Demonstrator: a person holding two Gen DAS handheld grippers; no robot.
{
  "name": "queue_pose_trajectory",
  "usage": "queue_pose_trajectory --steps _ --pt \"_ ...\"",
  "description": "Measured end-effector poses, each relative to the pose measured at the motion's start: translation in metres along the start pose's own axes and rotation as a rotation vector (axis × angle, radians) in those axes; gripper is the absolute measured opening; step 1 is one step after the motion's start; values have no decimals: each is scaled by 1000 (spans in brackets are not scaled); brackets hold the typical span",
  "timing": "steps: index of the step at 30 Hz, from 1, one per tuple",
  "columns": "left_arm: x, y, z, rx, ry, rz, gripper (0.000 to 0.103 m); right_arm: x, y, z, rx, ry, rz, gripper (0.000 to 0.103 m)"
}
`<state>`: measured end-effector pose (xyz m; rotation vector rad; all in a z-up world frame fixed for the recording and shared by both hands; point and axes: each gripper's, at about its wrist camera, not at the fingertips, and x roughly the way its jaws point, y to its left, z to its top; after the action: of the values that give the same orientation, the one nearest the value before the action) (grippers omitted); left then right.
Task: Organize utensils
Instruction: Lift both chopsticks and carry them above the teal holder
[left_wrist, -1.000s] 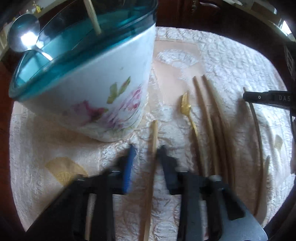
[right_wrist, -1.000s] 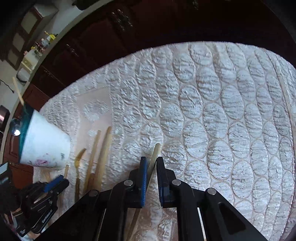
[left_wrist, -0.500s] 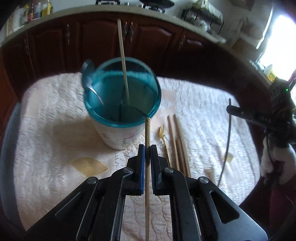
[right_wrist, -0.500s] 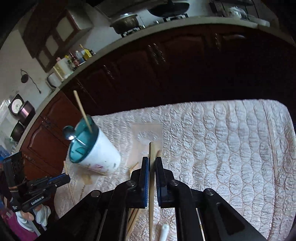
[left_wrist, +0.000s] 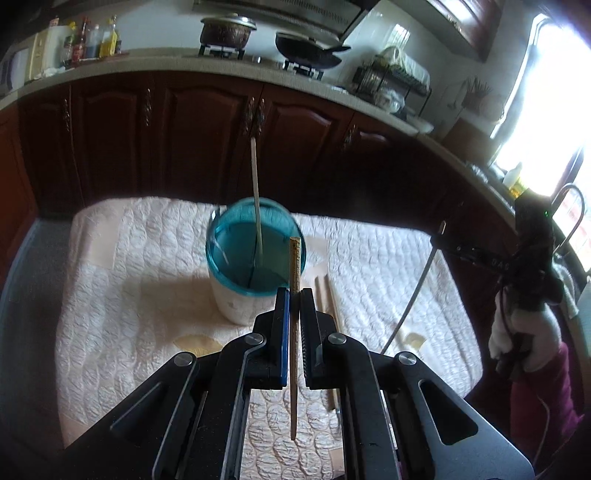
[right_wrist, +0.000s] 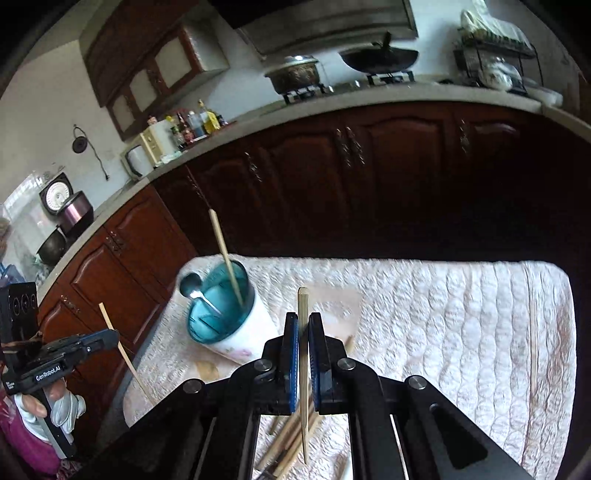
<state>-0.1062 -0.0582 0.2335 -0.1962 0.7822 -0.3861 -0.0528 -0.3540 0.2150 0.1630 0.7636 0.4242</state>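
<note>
My left gripper (left_wrist: 294, 295) is shut on a wooden chopstick (left_wrist: 294, 266), held in the air in front of the utensil cup (left_wrist: 236, 306), white and flowered with a teal inside. One chopstick (left_wrist: 255, 192) stands in that cup. My right gripper (right_wrist: 303, 319) is shut on another chopstick (right_wrist: 303, 299), raised to the right of the cup (right_wrist: 247, 332), which also holds a spoon (right_wrist: 192, 286). Each gripper shows in the other's view: the right gripper (left_wrist: 437, 238) at the right, the left gripper (right_wrist: 112, 335) at the lower left.
Several more chopsticks (right_wrist: 288, 439) lie on the quilted cream tablecloth (left_wrist: 129, 295) right of the cup, and a single one (right_wrist: 532, 332) lies near the cloth's right edge. Dark wooden kitchen cabinets (left_wrist: 184, 129) stand behind the table. A person's gloved hand (right_wrist: 70, 410) holds the left gripper.
Both grippers have risen from the cloth, each carrying its chopstick up. The views now look down on the cup from higher and farther back.
</note>
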Motion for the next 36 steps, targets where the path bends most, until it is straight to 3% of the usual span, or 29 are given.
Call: queue_pose_trajectory --steps 10,21,28,36 --pt "-35 -2 64 -7 -194 42 4 -25 49 63 -75 -119 91 5" --pt "7 4 119 46 -305 212 4 19 98 114 -138 -150 91 5" --pt "47 19 132 23 -300 237 4 64 104 119 -145 -128 74 5" --pt "80 20 115 48 -267 281 4 106 103 100 -160 -57 63 5"
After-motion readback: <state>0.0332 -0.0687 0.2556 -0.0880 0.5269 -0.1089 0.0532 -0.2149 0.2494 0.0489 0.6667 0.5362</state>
